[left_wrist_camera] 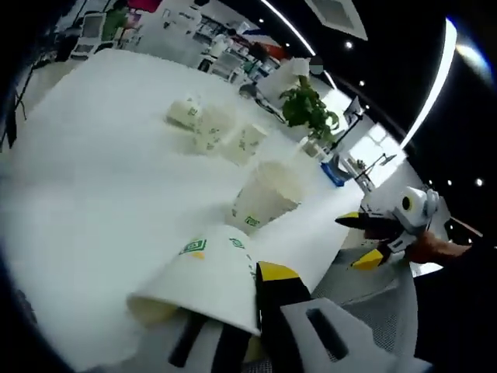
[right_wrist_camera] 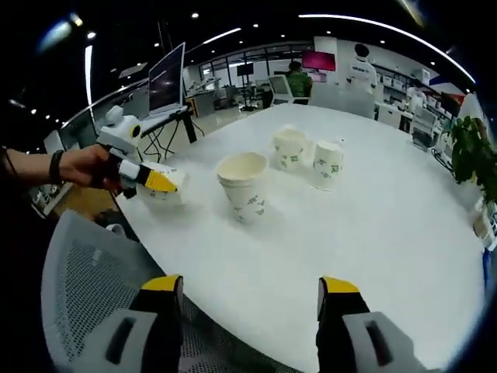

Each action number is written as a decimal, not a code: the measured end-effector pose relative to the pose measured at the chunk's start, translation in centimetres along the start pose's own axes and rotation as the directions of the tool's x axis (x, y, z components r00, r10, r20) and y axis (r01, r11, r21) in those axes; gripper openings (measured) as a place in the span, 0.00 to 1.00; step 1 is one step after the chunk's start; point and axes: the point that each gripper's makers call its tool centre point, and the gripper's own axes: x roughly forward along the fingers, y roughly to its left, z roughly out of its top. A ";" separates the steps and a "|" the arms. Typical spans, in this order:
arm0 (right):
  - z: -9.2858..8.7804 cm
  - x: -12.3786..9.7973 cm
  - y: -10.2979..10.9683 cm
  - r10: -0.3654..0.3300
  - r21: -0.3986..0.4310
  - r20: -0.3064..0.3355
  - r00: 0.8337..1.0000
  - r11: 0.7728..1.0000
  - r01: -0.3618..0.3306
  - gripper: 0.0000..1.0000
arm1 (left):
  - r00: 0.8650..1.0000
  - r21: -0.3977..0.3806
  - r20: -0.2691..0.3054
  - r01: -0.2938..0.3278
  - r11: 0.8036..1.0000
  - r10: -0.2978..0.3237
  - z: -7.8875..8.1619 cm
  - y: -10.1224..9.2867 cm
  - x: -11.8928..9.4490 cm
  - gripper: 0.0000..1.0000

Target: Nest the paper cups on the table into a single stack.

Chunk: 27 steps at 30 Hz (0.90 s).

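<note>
My left gripper (left_wrist_camera: 237,311) is shut on a white paper cup (left_wrist_camera: 203,281) with green print, tilted on its side just over the near edge of the white table (left_wrist_camera: 93,179). In the right gripper view that left gripper (right_wrist_camera: 144,177) and its cup (right_wrist_camera: 167,186) hang at the table's left edge, a hand behind them. An upright stack of nested cups (left_wrist_camera: 264,198) (right_wrist_camera: 245,186) stands a short way past the held cup. Three single cups (left_wrist_camera: 213,128) (right_wrist_camera: 290,148) sit farther back. My right gripper (right_wrist_camera: 250,287) is open and holds nothing, seen also off the table's edge (left_wrist_camera: 384,237).
A grey mesh chair (right_wrist_camera: 85,287) stands under the table's near edge. A potted plant (left_wrist_camera: 309,105) (right_wrist_camera: 474,155) sits at the table's far side. A monitor (right_wrist_camera: 167,78) and office desks lie beyond, with a person (right_wrist_camera: 295,78) in the background.
</note>
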 end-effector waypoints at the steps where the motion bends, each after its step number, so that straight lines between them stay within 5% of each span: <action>1: -0.1 0.1 0.0 -0.002 0.003 0.002 1.000 1.000 0.002 0.71 | 1.000 0.037 -0.008 -0.003 0.999 0.003 0.4 -0.5 -0.2 0.00; 8: -0.5 -0.2 0.0 -0.001 0.016 0.017 1.000 1.000 0.001 0.71 | 0.991 0.240 -0.131 0.008 0.971 0.024 1.9 -1.4 -0.7 0.00; 15: -0.2 -0.2 -0.4 -0.016 0.044 0.047 0.999 0.999 0.014 0.71 | 0.989 0.340 -0.148 0.030 0.940 0.022 5.1 -2.7 -0.6 0.00; 27: 0.1 -0.6 -0.7 -0.041 0.048 0.075 0.996 0.998 0.038 0.71 | 0.970 0.514 -0.240 0.100 0.852 0.031 8.9 -6.5 0.8 0.00</action>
